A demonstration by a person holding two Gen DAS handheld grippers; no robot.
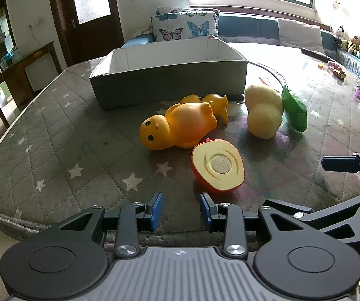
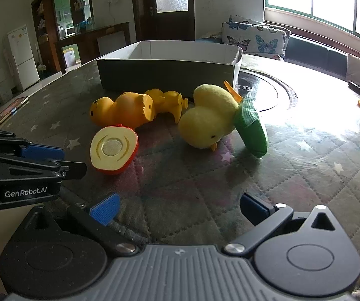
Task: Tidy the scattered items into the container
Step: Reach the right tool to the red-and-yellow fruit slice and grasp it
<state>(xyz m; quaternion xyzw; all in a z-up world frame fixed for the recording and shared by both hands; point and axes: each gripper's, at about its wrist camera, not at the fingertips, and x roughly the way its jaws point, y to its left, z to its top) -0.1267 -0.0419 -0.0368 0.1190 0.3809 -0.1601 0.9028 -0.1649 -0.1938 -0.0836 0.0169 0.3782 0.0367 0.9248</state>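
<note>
While both grippers are held with jaws apart and empty, the apple half (image 1: 218,167) is found just ahead of the left gripper (image 1: 181,210), nearer than the right gripper (image 2: 177,209), before the box (image 1: 169,75).

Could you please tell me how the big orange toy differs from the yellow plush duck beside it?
The orange toy is smooth, glossy plastic; the plush duck is fuzzy fabric. The orange toy is deep orange, the plush duck pale yellow. The orange toy lies lengthways on its side; the plush duck is tipped head down. Both lie outside the box.
</note>
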